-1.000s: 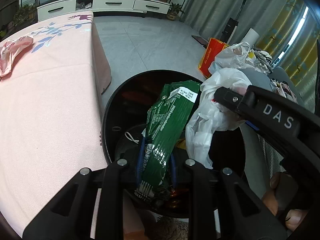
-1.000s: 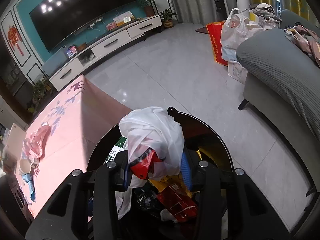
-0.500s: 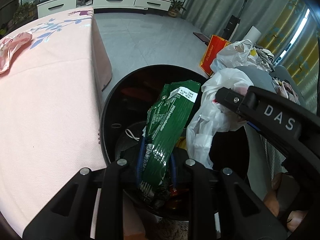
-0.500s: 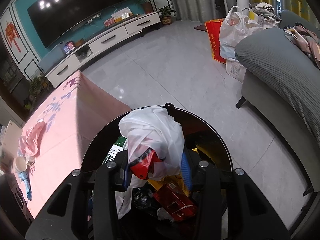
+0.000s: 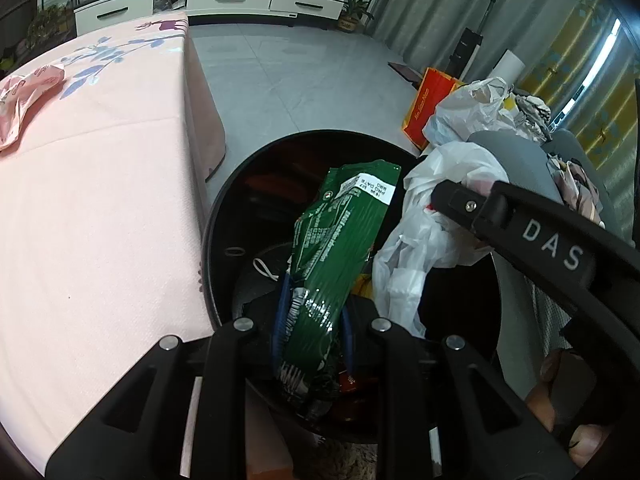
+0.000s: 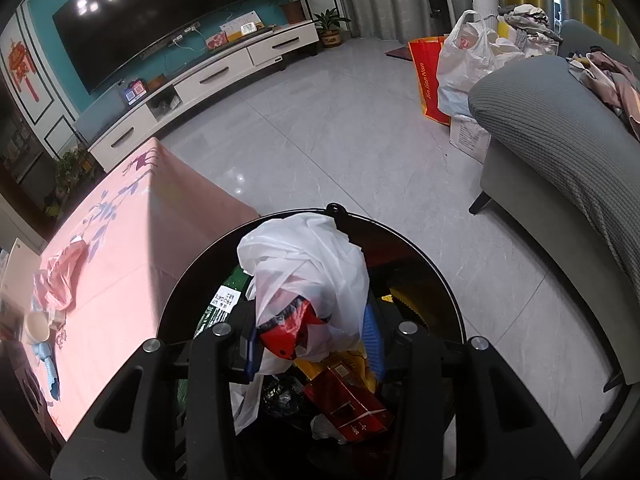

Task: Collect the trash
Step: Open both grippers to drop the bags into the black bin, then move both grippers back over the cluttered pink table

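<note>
Hovering over the bin now, both grippers loaded; the left gripper [image 5: 312,336] has its blue pads clenched on the lower end of the green packet [image 5: 340,248], whose long axis runs up and away from the jaws, its far end leaning out over the black bin [image 5: 224,216]; just to its right, the right gripper [image 6: 316,340] is clamped on a bunched white plastic bag [image 6: 312,264] with a red scrap showing inside, and that bundle hangs directly above the bin's mouth; below it lie a red box [image 6: 348,404] and yellow wrappers already in the bin; both pieces sit over the opening, so a release should drop them straight in; beyond, the pink tablecloth [image 5: 92,184].
</note>
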{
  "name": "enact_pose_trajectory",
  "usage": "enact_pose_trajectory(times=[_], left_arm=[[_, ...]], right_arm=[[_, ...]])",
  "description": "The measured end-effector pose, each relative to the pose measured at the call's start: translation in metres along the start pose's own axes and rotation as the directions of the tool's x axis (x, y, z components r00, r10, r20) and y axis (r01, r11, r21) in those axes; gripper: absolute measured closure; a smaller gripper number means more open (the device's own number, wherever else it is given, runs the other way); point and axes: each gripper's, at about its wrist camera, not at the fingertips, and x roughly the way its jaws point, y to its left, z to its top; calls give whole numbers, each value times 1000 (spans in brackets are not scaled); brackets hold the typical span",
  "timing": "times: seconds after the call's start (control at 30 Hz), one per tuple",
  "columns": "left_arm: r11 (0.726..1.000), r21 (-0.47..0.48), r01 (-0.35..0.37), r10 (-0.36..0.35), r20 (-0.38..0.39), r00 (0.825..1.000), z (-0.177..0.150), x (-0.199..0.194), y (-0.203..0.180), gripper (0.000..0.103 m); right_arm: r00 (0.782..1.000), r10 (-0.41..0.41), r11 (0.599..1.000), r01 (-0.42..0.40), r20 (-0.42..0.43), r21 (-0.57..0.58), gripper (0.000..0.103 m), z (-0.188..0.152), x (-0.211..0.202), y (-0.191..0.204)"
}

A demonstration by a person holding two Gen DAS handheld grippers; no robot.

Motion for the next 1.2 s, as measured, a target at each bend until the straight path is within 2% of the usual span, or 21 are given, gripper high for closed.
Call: enact_pose_trajectory(times=[0.33,0.53,0.57,0.6,0.67,0.73,0.83,0.93,1.03,1.2], left_arm=[[1000,-8,-1,1,-7,1000,3,0,-1,78],[999,-18,27,-27,-21,999,2,3,-3,74],[999,-18,31,-32,-20,999,3,3,-4,71],[999,-20,37,-37,-16,999,3,2,-5,61],[999,-18,49,-49,-8,999,4,-1,-6,54],[998,-19,62,-62,2,998,5,-5,-8,39],[997,-11,71,-71,15,997,6,-13,-9,27],[997,-14,79,-79,31,996,7,-26,-3,21],[997,-33,75,-73,58,996,10,-42,9,16],[998,-64,5,4,138,990,15,-81,53,7]], right_arm=[[1000,-11,1000,11,-10,13,61,1,3,-5],[1000,-9,999,9,-1,34,53,2,2,-8],[1000,-8,999,8,1,43,48,2,1,-10],[1000,-4,999,4,4,53,45,2,1,-12],[1000,9,997,-9,8,71,42,3,-1,-15],[1000,17,996,-18,17,89,38,4,-3,-17],[999,20,993,-24,42,112,31,5,-8,-20],[997,34,991,-42,63,128,29,7,-12,-21],[996,45,989,-56,81,135,21,7,-16,-20],[996,23,994,-31,85,100,15,8,-16,-11]])
